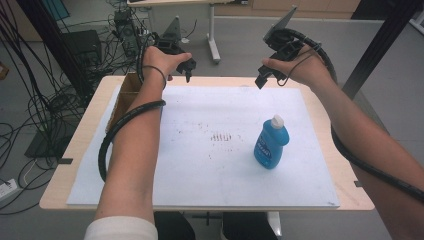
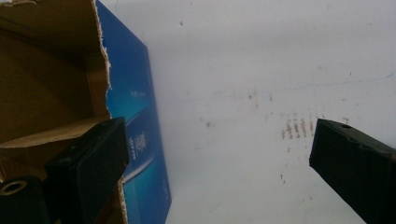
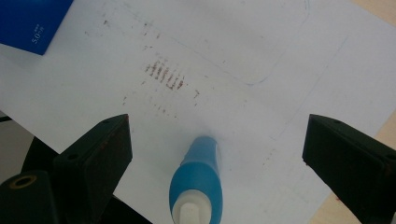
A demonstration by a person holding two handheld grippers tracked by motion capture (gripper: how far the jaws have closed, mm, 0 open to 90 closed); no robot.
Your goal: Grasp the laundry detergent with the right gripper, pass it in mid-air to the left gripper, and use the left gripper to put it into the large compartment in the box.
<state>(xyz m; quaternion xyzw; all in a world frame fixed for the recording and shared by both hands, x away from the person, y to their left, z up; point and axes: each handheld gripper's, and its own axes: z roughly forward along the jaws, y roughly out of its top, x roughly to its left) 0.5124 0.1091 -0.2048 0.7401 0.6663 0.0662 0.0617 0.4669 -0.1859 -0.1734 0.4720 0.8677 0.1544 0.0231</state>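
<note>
Blue plastic bottle (image 1: 271, 143) with a white cap, standing upright at lower right of centre in the high view, on a white sheet (image 1: 200, 165) covering a light wooden table (image 1: 75, 150). Pale label on its front, writing too small to read. Seen from above in the right gripper view (image 3: 197, 179), at bottom centre, cut off by the lower edge, well short of either black jaw.

Nearer, at the bottom of the high view, two bare forearms, a white sleeve (image 1: 120, 229) at lower left cut by the frame edge. Black ribbed cable looping round the left forearm and another trailing along the right.

Middle of the sheet marked by a row of short brownish streaks (image 1: 221, 136), plus faint specks.

Farther, at the upper left edge of the sheet, an open brown cardboard box (image 1: 125, 97) with a torn rim; in the left gripper view a blue printed side (image 2: 137, 140) carrying small pale lettering, blurred, unreadable. In the right gripper view, upper left corner, a blue corner (image 3: 28, 21) showing "5.0", the rest cropped.

At the far table edge, left gripper (image 1: 188, 70) and right gripper (image 1: 261, 77) held in the air in the hands, jaws spread wide on both, nothing between them.

Beyond, grey floor with tangled cables, partly dim.
</note>
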